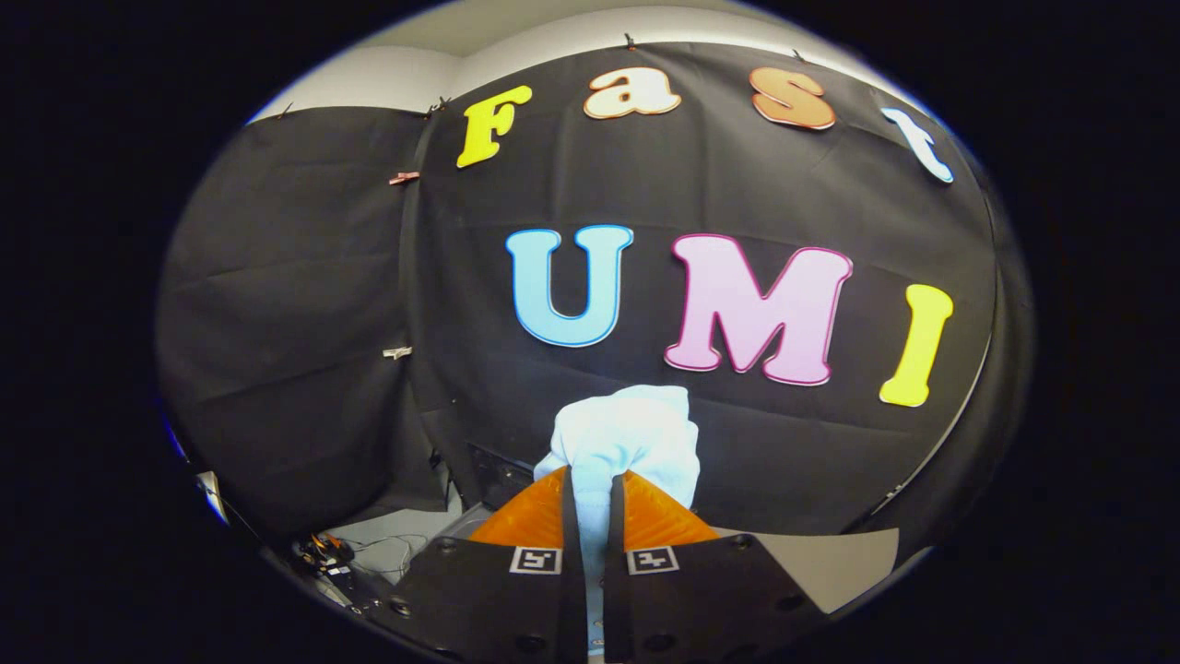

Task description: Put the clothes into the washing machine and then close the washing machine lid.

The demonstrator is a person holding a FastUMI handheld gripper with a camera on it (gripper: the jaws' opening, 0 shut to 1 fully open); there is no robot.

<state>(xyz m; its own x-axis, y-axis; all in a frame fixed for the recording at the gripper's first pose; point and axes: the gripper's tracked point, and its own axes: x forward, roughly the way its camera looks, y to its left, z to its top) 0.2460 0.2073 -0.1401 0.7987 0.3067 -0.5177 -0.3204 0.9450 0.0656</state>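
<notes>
The clothes [627, 433] are one soft, pale blue bundle, and the gripper [590, 503] has them tight. The two orange fingers [530, 516] are squeezed close together with a strip of the cloth pinched between them. The rest of the bundle puffs out just past the fingertips like a little cloud. The pinch is near the edge of the cloth, so most of it bunches up ahead of the fingers.

The gripper is lifted high, and behind the bundle there is just the black cloth wall. I think it is held up so the cloth hangs free and does not drag on anything. A bit of pale table [830, 563] lies below the bundle. Some wires [327, 553] lie low, off to one side of the bundle.

The clothes are not in the washing machine yet, so they have to be carried there and let go. The lid comes after that.
</notes>
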